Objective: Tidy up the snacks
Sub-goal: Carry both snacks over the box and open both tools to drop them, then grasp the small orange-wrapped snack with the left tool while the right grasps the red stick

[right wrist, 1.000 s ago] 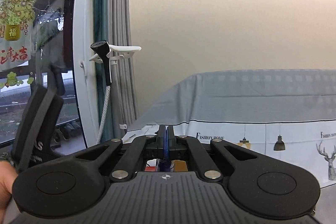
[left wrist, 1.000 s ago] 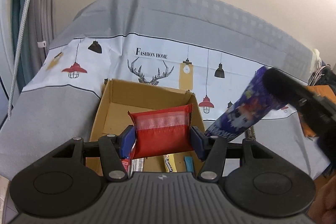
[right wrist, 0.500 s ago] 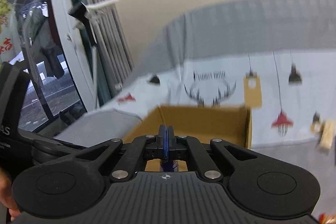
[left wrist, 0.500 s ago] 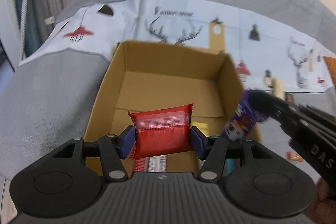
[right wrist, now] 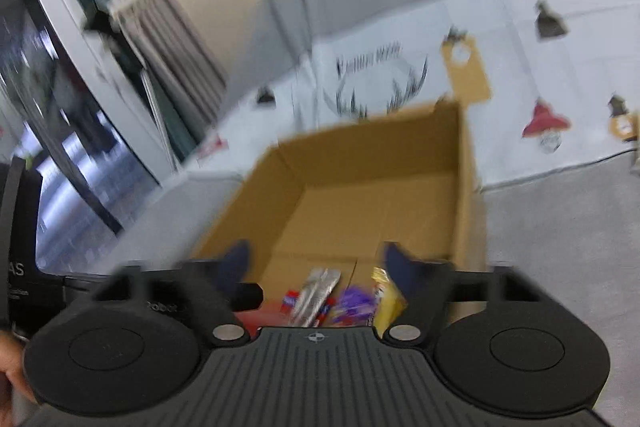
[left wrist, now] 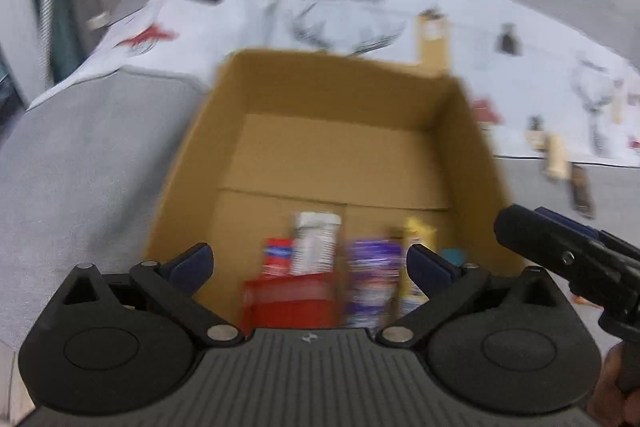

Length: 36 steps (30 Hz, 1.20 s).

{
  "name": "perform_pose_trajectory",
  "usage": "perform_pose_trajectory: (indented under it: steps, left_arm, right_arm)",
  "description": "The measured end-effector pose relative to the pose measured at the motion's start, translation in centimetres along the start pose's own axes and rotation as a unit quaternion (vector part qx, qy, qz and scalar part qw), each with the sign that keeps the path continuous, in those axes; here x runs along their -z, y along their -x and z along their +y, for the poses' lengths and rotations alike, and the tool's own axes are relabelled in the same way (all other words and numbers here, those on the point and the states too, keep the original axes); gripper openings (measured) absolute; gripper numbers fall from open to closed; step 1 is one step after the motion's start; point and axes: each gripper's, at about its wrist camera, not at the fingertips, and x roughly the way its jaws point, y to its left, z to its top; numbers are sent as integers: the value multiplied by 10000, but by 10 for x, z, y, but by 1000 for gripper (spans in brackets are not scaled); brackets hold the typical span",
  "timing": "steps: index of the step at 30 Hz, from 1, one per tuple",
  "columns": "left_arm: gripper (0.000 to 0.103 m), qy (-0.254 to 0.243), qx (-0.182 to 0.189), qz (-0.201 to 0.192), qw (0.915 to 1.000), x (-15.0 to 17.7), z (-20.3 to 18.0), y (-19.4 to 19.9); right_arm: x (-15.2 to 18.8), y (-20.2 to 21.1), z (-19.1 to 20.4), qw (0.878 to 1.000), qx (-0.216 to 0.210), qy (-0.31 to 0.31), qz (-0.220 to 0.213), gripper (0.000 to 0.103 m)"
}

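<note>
An open cardboard box [left wrist: 340,163] sits on a printed grey cloth. My left gripper [left wrist: 310,261] is open above the box's near end. A red snack pack [left wrist: 288,301] lies in the box below it, beside a purple pack [left wrist: 372,283], a white pack [left wrist: 314,243] and a yellow pack [left wrist: 414,231]. My right gripper [right wrist: 316,263] is open over the same box [right wrist: 380,195], with the purple pack [right wrist: 354,307], a silver pack [right wrist: 318,291] and a yellow pack [right wrist: 386,301] below it. The right gripper also shows in the left wrist view [left wrist: 560,259]. Both views are blurred.
Loose snacks [left wrist: 558,159] lie on the cloth to the right of the box. A window and curtains [right wrist: 120,47] stand to the left. The far half of the box floor is bare cardboard.
Both grippers opened. The red pack left my left gripper and the purple pack left my right gripper; both now lie in the box. Both grippers tilted down over the box.
</note>
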Motion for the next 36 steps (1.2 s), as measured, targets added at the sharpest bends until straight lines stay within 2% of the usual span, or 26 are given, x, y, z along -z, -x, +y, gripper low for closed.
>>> perform_pose_trajectory:
  steps: [2,6,9,13,16,18,20,25,26,28,29,30,31,33,34,36]
  left_arm:
    - [103,-151,318,-4,9994,4,-17,8]
    - [103,-453,825,-175,9954,14,-67,19]
    - [103,-1001,1359,-203,9854,23,-125,17]
    - [103,-1856,1718,-180,9673,40,-205,-2]
    - [103,-2381,1940,-213,9514,55,-256,-28]
    - [98,-2660,2130,-108,9401,63,-282,-51]
    - [96,-2921,2264,157,9291,71,-307,-81]
    - [68,-3222,2546,763,9086,84,-344,-141]
    - [68,-3292,2535,773,9063,85,-347,-148]
    - [61,-3493,2573,470,8997,85,-354,-150]
    - [50,-3533,2583,424,8982,83,-357,-152]
    - [34,-3487,2574,421,9002,79,-359,-155]
    - [27,-3395,2562,460,9039,75,-358,-157]
    - [27,-3186,2539,590,9114,68,-357,-162]
    - [27,-3162,2520,614,9126,67,-356,-162]
    - [27,-3238,2382,605,9136,66,-357,-159]
  right_arm:
    - [3,28,-11,9998,130,33,-156,88]
    - [13,86,-44,9953,759,180,-580,92]
    - [18,120,-77,9879,1248,180,-905,92]
    - [26,156,-134,9751,1864,-18,-1200,92]
    - [36,174,-173,9684,2249,193,-1057,83]
    - [38,185,-193,9639,2411,476,-1024,83]
    - [39,194,-216,9607,2511,560,-1047,83]
    - [34,184,-270,9576,2683,792,-688,80]
    - [31,178,-279,9565,2728,877,-548,76]
    - [26,163,-295,9554,2739,1072,-279,68]
    - [23,155,-302,9561,2678,1177,-175,63]
    - [20,149,-307,9587,2567,1222,-109,59]
    - [17,142,-313,9620,2435,1235,-9,57]
    - [14,127,-325,9642,2341,1230,194,49]
    - [14,120,-330,9642,2336,1210,322,45]
    - [17,110,-336,9680,2154,1133,614,29]
